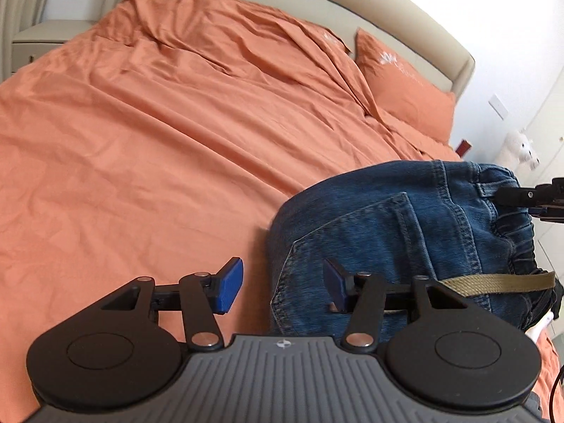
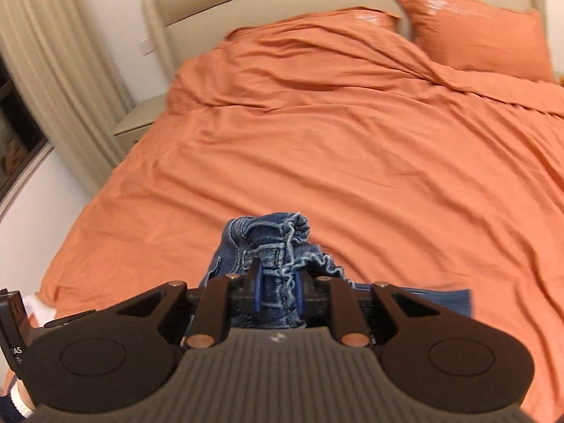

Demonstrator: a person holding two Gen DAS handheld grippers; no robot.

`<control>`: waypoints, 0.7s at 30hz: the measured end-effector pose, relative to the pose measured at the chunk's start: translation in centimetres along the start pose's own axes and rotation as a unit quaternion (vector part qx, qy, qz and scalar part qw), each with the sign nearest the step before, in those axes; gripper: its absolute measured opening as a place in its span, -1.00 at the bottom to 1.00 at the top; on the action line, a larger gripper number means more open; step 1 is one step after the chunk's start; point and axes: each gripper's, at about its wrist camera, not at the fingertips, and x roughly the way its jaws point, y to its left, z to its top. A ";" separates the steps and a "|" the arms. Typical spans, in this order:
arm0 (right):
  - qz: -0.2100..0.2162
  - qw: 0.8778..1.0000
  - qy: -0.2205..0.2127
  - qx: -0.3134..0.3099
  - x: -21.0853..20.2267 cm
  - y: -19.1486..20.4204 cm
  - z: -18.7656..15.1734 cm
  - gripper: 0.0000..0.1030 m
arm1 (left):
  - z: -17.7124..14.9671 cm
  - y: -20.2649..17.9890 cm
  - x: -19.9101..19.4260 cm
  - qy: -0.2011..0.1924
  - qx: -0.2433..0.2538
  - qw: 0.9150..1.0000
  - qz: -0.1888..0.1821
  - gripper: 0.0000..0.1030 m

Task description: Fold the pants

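- Pads of the right gripper sit low in the centre of the right wrist view, pressed narrow on a bunched, frayed edge of the blue denim pants; the cloth rises between the blue pads and hangs away below them; in the left wrist view the same gripper shows at the right edge, holding the pants at the waistband by a belt loop.
- Left gripper at the bottom of its own view stands wide with nothing between the pads; one pad lies over the orange sheet, the other over the back-pocket side of the pants.
- Pants lie lower right in that view, partly raised off the crumpled orange bedsheet; an olive webbing strap crosses them.
- Step in hand, as I judge it: picking up and spreading, with no fold made yet; next the free gripper needs its own hold on the waistband, so the pants can be laid flat.
- Farthest, at upper right, an orange pillow leans on the beige headboard.
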 end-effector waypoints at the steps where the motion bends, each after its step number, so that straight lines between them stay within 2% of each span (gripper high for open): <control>1: -0.002 1.000 0.002 0.008 -0.2 -1.4 -0.2 -0.75 | -0.2 -0.6 0.8 0.005 0.005 1.000 -0.003 0.18; 6: -0.024 0.998 0.017 0.047 0.8 -8.5 -2.1 -0.75 | -0.7 -3.3 5.1 0.028 0.043 0.999 -0.006 0.18; 12: -0.042 0.992 0.037 0.115 4.7 -16.9 -5.6 -0.75 | -1.5 -5.2 10.0 0.045 0.084 0.995 0.001 0.18; 17: -0.036 0.988 0.048 0.146 8.4 -20.8 -8.5 -0.74 | -1.8 -5.1 13.9 0.067 0.100 0.992 0.029 0.15; 21: -0.029 0.985 0.055 0.163 10.1 -22.8 -9.8 -0.68 | -2.0 -4.4 14.9 0.074 0.103 0.992 0.027 0.25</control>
